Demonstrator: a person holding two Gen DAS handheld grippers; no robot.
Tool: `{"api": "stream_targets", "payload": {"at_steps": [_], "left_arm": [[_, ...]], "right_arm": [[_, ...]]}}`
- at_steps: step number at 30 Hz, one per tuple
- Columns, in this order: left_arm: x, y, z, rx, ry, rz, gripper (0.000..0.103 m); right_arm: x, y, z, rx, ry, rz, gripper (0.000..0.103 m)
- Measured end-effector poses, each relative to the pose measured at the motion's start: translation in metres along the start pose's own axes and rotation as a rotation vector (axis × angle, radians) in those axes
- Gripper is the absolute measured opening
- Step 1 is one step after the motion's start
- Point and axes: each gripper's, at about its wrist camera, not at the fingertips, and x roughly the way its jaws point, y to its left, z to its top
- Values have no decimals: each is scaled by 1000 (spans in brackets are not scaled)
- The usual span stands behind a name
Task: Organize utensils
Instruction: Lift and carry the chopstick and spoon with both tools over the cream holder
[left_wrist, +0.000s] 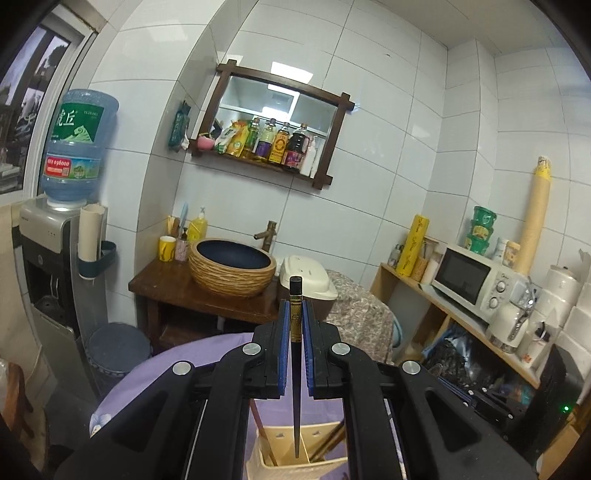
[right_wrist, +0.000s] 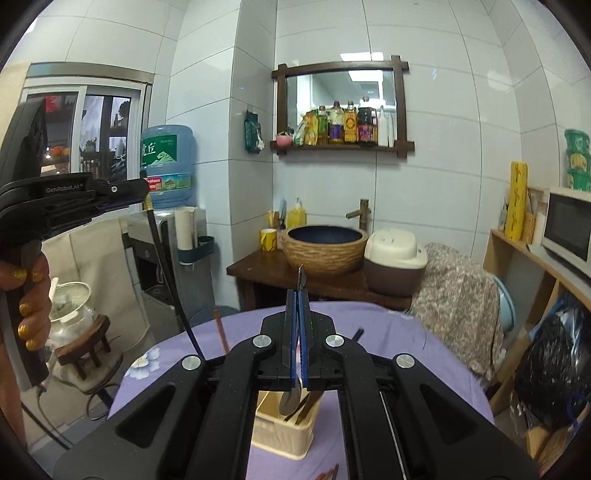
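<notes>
White-tiled kitchen corner; work surface is a round table under a lilac cloth.

Left gripper: pads pinched narrow on a dark chopstick, gripped near its thick gold-banded top, taper pointing down into the cream utensil holder. From the right wrist view the stick hangs long and slightly slanted below the left gripper.

Right gripper: pads closed almost flat on a thin metal spoon handle; spoon bowl sits low, over the holder, beside wooden utensils already standing in it.

Handling judgement: both items light and rigid. Lacquered chopstick probably slippery, may pivot in the pads; grip on the thick end is sensible. Flat handle resists twisting, so hold across its faces.

Loose reddish chopsticks lie on the cloth.
</notes>
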Motion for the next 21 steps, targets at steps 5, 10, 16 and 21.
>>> {"api": "stream_targets", "payload": {"at_steps": [5, 10, 16, 21], "left_arm": [[26, -1, -27, 10, 17, 61, 8], [43, 10, -57, -4, 79, 74, 8], [55, 16, -86, -13, 155, 64, 8], [62, 17, -104, -4, 198, 57, 8]], "right_arm": [[29, 8, -18, -11, 24, -19, 2], [47, 14, -49, -21, 74, -26, 2], [57, 12, -80, -4, 123, -9, 2], [63, 13, -98, 3, 163, 11, 2]]}}
